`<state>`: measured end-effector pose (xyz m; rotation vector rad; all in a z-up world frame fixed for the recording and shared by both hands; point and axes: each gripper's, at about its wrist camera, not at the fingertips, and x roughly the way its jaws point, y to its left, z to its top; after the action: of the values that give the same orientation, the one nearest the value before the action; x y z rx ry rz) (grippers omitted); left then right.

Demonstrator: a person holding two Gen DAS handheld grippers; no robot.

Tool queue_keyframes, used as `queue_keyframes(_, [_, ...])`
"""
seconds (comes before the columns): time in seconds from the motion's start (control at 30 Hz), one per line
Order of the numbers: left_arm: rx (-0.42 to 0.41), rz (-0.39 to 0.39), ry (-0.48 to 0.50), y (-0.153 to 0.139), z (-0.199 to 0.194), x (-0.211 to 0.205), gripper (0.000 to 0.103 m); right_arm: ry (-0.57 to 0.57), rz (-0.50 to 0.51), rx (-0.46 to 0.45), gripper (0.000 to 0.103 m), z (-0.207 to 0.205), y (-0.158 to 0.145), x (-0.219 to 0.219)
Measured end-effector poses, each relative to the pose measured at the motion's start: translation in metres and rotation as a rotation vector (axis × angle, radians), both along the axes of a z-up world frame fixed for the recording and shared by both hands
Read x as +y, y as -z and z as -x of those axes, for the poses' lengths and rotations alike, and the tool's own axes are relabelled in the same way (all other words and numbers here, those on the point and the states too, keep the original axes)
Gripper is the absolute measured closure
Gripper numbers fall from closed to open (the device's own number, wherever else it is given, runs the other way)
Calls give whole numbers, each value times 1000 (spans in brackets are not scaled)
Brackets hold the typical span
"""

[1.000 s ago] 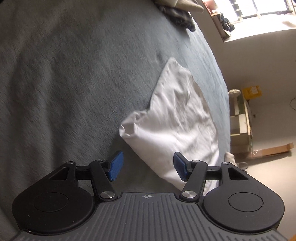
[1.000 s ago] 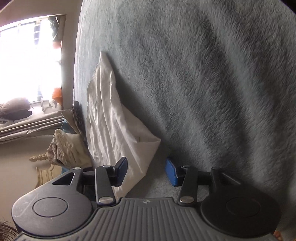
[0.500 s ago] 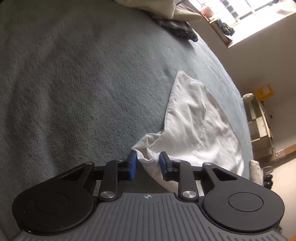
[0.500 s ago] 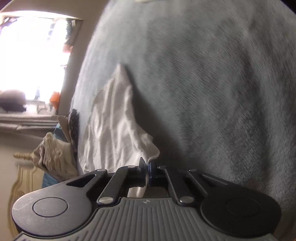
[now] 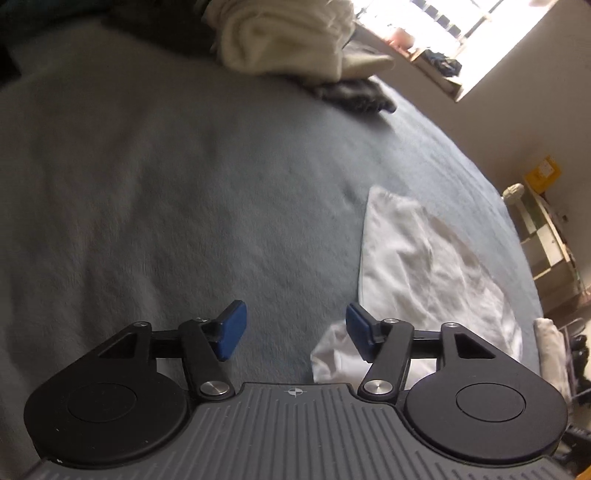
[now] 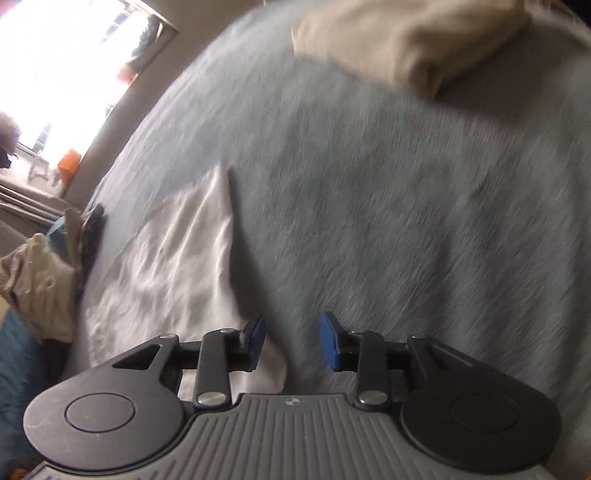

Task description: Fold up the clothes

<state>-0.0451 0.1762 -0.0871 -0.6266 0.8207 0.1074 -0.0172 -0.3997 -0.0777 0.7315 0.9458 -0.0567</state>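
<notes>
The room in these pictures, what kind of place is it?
Most likely a bedroom at home: a wide grey-blue blanket serves as the work surface, clothes are piled at its far edge, beside a bright window.

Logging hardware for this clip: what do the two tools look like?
They match: the left tool and right tool each have blue pads on black linkage arms with silver pivot screws, two round black housings, and a ribbed grey body bearing a small crosshair mark. No cables or sleeves show.

the left gripper (image 5: pixel 293 334) is held tilted downward, its jaws opening, with nothing gripped between the blue pads (image 5: pixel 231 334). the right gripper (image 6: pixel 291 341) is likewise angled down, jaws opening and parted less widely, nothing pinched between them.
</notes>
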Motion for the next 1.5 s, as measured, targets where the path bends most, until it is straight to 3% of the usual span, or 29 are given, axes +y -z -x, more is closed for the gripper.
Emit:
queue_keyframes(0.13, [4, -2, 158, -5, -27, -14, 41, -129, 62, -105, 67, -7, -20, 26])
queue_keyframes(0.23, [19, -64, 263, 0, -47, -37, 42, -288, 83, -151, 67, -9, -26, 61])
queue_keyframes(0.27, [26, -97, 293, 2, -52, -45, 47, -328, 100, -154, 67, -12, -27, 75])
queue_keyframes(0.33, [24, -153, 345, 8, -59, -58, 69, -383, 124, -153, 67, -13, -26, 91])
queue_keyframes(0.37, [28, -166, 347, 11, -60, -61, 87, -394, 136, -150, 67, -12, -26, 94])
queue_keyframes(0.47, [34, -144, 289, 18, -62, -57, 96, -417, 171, -139, 67, -8, -24, 100])
queue_keyframes(0.7, [26, -150, 208, 25, -58, -45, 96, -413, 209, -95, 67, -10, -7, 96])
queue_keyframes(0.87, [-5, -288, 178, 12, -56, -48, 96, -421, 244, -63, 69, -14, 6, 98])
queue_keyframes(0.97, [-99, -361, 226, -14, -44, -58, 92, -430, 273, -86, 69, -12, 0, 100])
queue_keyframes(1.07, [-188, -367, 377, -32, -27, -79, 82, -454, 299, -131, 69, -8, -9, 104])
queue_keyframes(1.17, [-111, -360, 489, -19, -21, -99, 82, -492, 310, -160, 69, -4, -10, 111])
queue_keyframes(1.27, [30, -409, 466, 14, -24, -100, 82, -527, 342, -133, 69, -3, 1, 118])
queue_keyframes(1.37, [36, -336, 404, 24, -24, -82, 82, -539, 394, -117, 71, -2, 9, 120])
queue_keyframes(1.5, [-4, -365, 418, 7, -18, -84, 81, -530, 439, -166, 71, 7, -7, 118])
